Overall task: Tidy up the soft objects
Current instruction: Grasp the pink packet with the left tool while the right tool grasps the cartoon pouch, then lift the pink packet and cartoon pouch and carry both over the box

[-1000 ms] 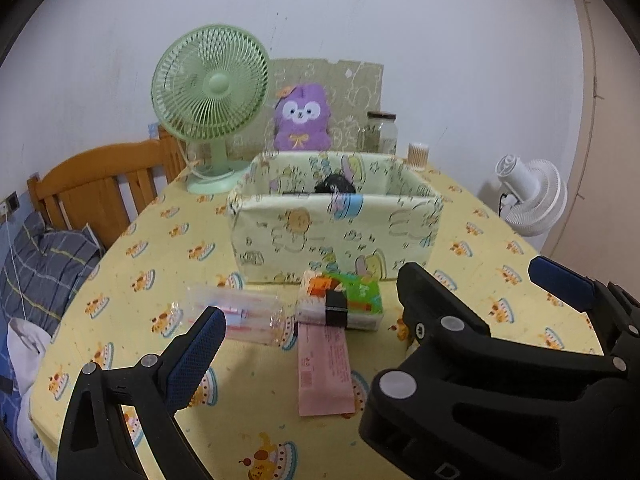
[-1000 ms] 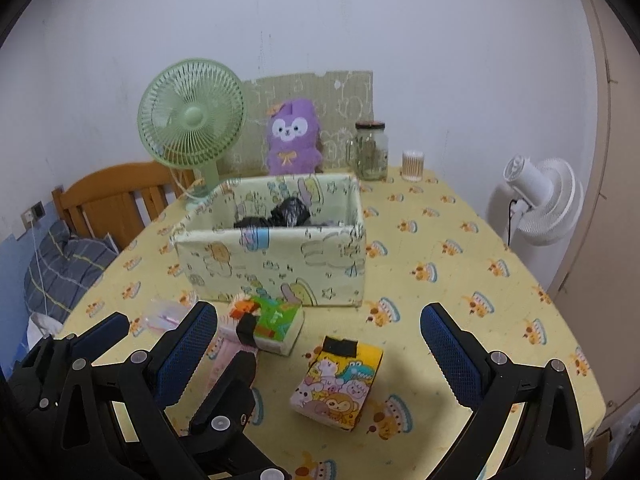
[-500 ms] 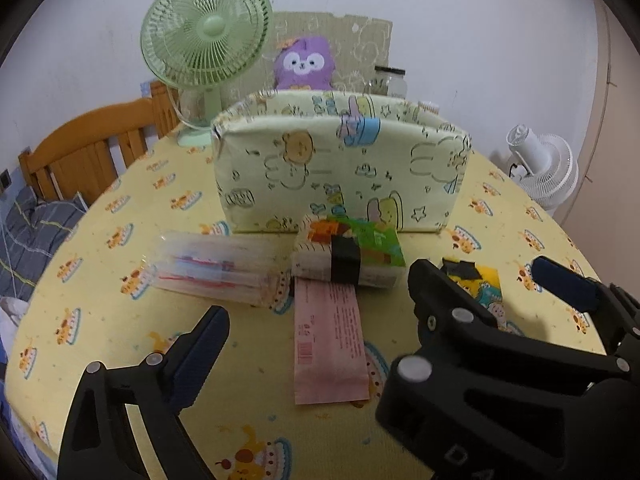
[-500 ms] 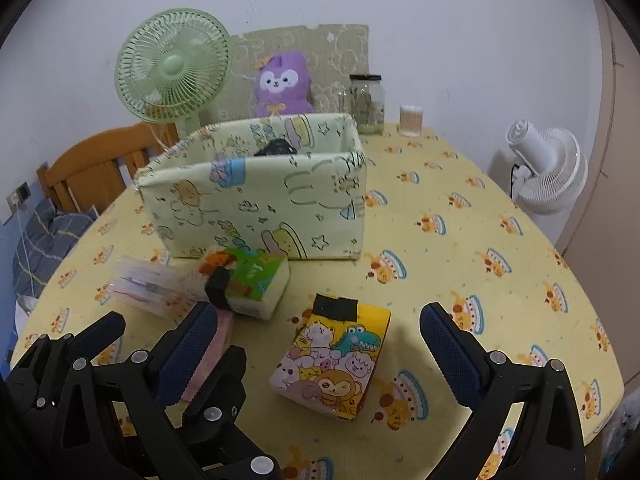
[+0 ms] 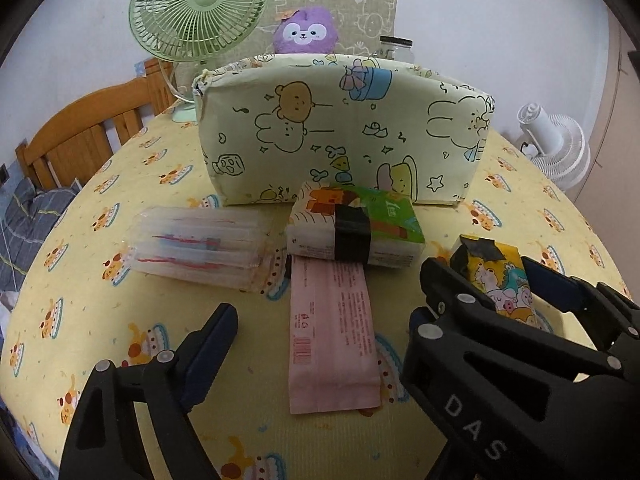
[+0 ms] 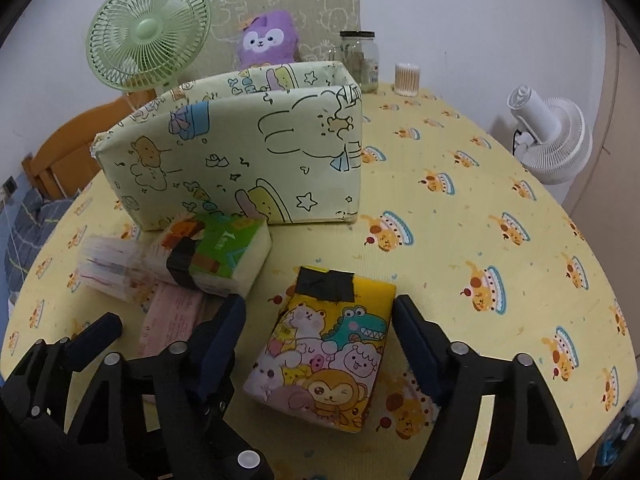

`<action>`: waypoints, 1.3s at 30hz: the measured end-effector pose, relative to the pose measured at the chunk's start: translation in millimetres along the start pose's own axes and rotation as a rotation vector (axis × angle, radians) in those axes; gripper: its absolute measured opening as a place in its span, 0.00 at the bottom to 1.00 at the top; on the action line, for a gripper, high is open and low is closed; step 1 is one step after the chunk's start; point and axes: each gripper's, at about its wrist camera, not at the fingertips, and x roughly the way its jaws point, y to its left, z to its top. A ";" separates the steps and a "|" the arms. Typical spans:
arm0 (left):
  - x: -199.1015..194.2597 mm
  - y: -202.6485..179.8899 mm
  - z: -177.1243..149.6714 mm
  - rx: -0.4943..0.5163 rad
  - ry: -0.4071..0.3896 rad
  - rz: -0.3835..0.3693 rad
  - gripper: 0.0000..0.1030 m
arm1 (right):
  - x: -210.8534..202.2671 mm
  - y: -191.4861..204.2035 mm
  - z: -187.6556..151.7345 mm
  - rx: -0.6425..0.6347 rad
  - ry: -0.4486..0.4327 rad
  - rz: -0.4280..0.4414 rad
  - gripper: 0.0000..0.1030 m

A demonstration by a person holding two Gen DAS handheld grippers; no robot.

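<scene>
The yellow pack (image 6: 324, 344), printed with cartoon animals and patched with black tape, lies on the table (image 6: 500, 200) before the fabric box (image 6: 240, 152). The box's inside is hidden. The right gripper (image 6: 318, 330) tilts down, straddling the pack; its jaws have just been closing, pads apparently not yet pressing. The left gripper (image 5: 328, 316) hangs wide above the pink packet (image 5: 332, 332), jaws also closing, near the green tissue pack (image 5: 356, 228).
</scene>
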 end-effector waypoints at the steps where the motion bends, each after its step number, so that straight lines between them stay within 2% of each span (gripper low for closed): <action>1: 0.7 -0.6 0.1 0.001 0.004 0.002 0.86 | 1.9 0.4 0.1 -0.002 0.008 0.008 0.70; 3: 0.5 -0.6 0.6 0.001 0.006 0.003 0.86 | 4.6 -0.9 0.4 0.005 0.018 0.037 0.65; 5: 0.6 -1.3 0.9 0.003 0.006 0.006 0.86 | 6.1 -1.3 1.0 0.006 0.023 0.034 0.52; 9: 1.4 -2.4 2.3 0.005 0.007 0.003 0.83 | 4.8 -3.6 1.5 0.020 0.015 0.033 0.49; 15: 3.7 -5.9 7.5 -0.011 0.009 0.022 0.74 | 1.6 -10.9 4.1 0.044 0.000 0.039 0.49; 19: 4.0 -9.5 10.7 0.005 0.001 0.001 0.50 | -0.3 -15.8 5.7 0.060 -0.005 0.043 0.49; 22: 3.4 -11.1 11.3 0.010 -0.001 -0.003 0.39 | 0.1 -17.9 6.2 0.069 -0.001 0.048 0.49; 33: -8.9 -7.4 2.9 -0.010 0.008 -0.008 0.38 | -13.6 -15.0 0.0 0.053 -0.018 0.063 0.49; 39: -22.7 -5.6 -0.8 -0.012 -0.017 -0.005 0.38 | -27.5 -11.0 -5.1 0.045 -0.039 0.071 0.49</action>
